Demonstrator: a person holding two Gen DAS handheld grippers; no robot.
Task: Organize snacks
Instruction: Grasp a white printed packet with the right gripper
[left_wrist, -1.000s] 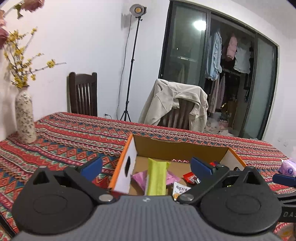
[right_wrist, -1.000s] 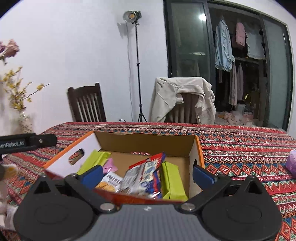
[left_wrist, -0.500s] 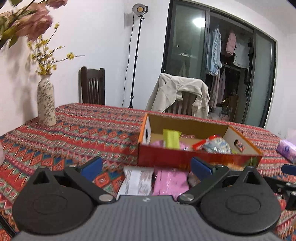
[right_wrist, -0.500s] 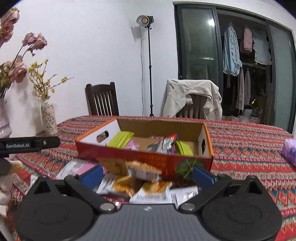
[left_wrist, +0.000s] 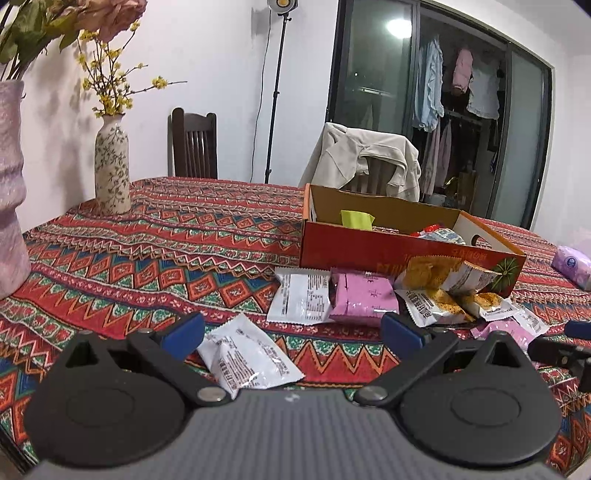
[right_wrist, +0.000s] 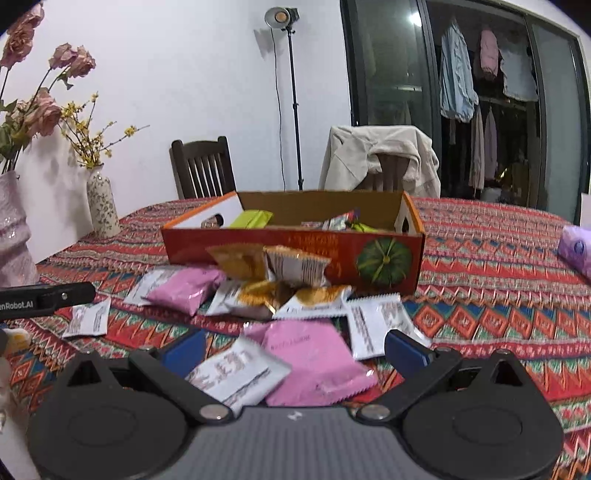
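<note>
An open red cardboard box (left_wrist: 406, 254) (right_wrist: 295, 243) with several snack packs inside sits on the patterned tablecloth. Loose snack packs lie in front of it: white packs (left_wrist: 251, 354) (right_wrist: 236, 373), pink packs (left_wrist: 362, 299) (right_wrist: 314, 354) and orange-and-white packs (left_wrist: 443, 273) (right_wrist: 280, 266). My left gripper (left_wrist: 293, 332) is open and empty, low over the table, with a white pack between its fingers. My right gripper (right_wrist: 295, 349) is open and empty above a pink and a white pack.
A patterned vase with yellow flowers (left_wrist: 110, 166) (right_wrist: 101, 206) and a pink vase (left_wrist: 11, 192) stand at the table's left. A purple tissue pack (left_wrist: 572, 266) (right_wrist: 576, 251) lies at right. Chairs (left_wrist: 194, 144) stand behind the table.
Both grippers have pulled back from over the box toward the near table edge. The loose packs in front of the box have come into view. Both stay open.
</note>
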